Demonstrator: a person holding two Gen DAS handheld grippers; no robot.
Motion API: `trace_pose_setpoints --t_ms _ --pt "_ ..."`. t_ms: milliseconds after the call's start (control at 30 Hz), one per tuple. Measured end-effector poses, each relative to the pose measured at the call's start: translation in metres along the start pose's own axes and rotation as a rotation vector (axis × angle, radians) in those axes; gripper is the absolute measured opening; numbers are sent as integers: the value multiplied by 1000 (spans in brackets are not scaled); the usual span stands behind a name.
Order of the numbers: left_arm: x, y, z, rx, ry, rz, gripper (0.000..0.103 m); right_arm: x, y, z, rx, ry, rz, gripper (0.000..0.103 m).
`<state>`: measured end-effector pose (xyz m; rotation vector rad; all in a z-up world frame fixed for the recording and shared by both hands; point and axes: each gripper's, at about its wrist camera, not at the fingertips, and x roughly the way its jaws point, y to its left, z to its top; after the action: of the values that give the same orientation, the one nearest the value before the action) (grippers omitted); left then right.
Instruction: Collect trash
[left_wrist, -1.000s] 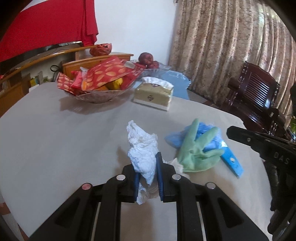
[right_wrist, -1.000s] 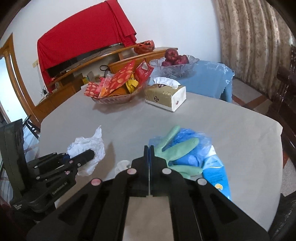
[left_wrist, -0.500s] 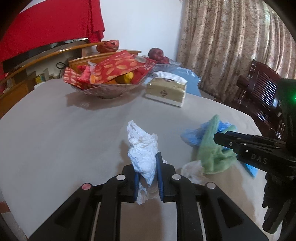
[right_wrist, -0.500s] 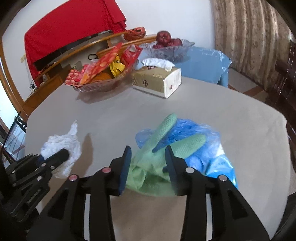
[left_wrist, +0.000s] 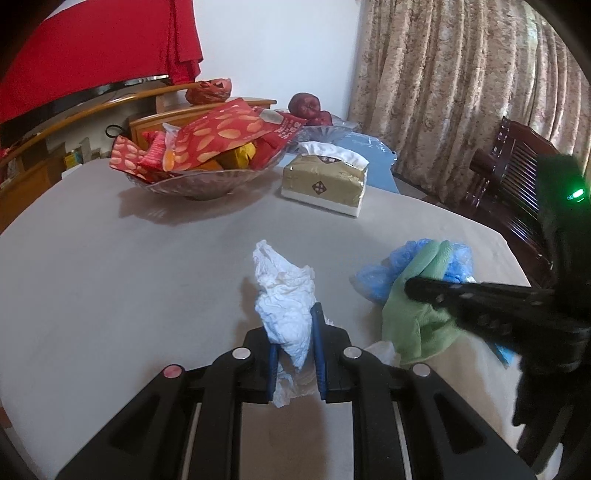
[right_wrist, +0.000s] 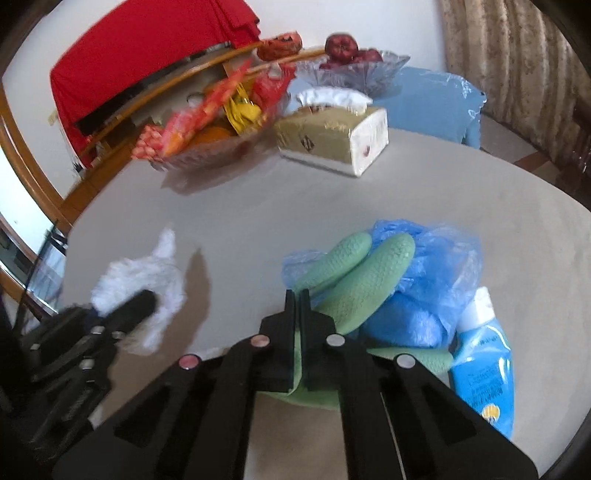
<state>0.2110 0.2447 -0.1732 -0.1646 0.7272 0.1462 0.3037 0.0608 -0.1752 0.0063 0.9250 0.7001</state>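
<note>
Left claw (left_wrist: 295, 350) is clamped on a crumpled white tissue wad (left_wrist: 286, 295), which sticks up above its 2 blue-padded fingers (left_wrist: 318, 343) and hangs a little below them, over the grey bench (left_wrist: 129, 277). Right claw (right_wrist: 294, 332) has its 2 black fingers pressed almost together, pinching the cuff of a pale green rubber glove (right_wrist: 358, 284); in the left wrist view the same claw comes in from the right edge and lies across that glove (left_wrist: 417, 325). A small scrap of white tissue (left_wrist: 380, 349) lies on the bench just beside the glove's cuff.

Under and behind the glove lies a crinkled blue plastic bag (right_wrist: 432, 280), touching it. A blue squeeze bottle with a white cap (right_wrist: 484, 358) lies on its side just right of the bag, at the bench's near right edge.

Farther across the bench stands a gold tissue box with white tissue at its slot (left_wrist: 325, 181). Left of the box, near it, sits a clear glass bowl heaped with red and orange snack packets (left_wrist: 199, 184). Beyond the bench edge, a second glass bowl holding dark red apples (right_wrist: 354, 62) rests on a blue-covered surface (right_wrist: 432, 103). Patterned beige curtains (left_wrist: 461, 92) hang at the far right, with a dark wooden chair (left_wrist: 513, 177) in front of them, and a red cloth (left_wrist: 92, 48) hangs at the far left.
</note>
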Motion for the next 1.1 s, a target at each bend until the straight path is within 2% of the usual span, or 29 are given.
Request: trace_pose_setpoints --t_ms 233,367,467,667,933,1100 --pt "-12 -6 -6 3 -3 -15 16 -50 6 -11 -9 -75 12 1" --pt "-16 -10 -8 4 -7 -23 16 -49 11 -11 -69 -65 -41 5" --pt "-16 -9 -8 -4 -7 -22 16 -44 8 -10 -47 -61 -25 2" --pt "-18 -8 -3 -1 -18 -23 16 -52 1 -15 -19 -73 -33 2" --pt "-21 -18 -2 12 -26 -53 16 -92 -12 -31 38 -113 -21 1" --pt "-23 -35 0 29 -30 -92 16 -105 -25 -27 75 -105 -26 0"
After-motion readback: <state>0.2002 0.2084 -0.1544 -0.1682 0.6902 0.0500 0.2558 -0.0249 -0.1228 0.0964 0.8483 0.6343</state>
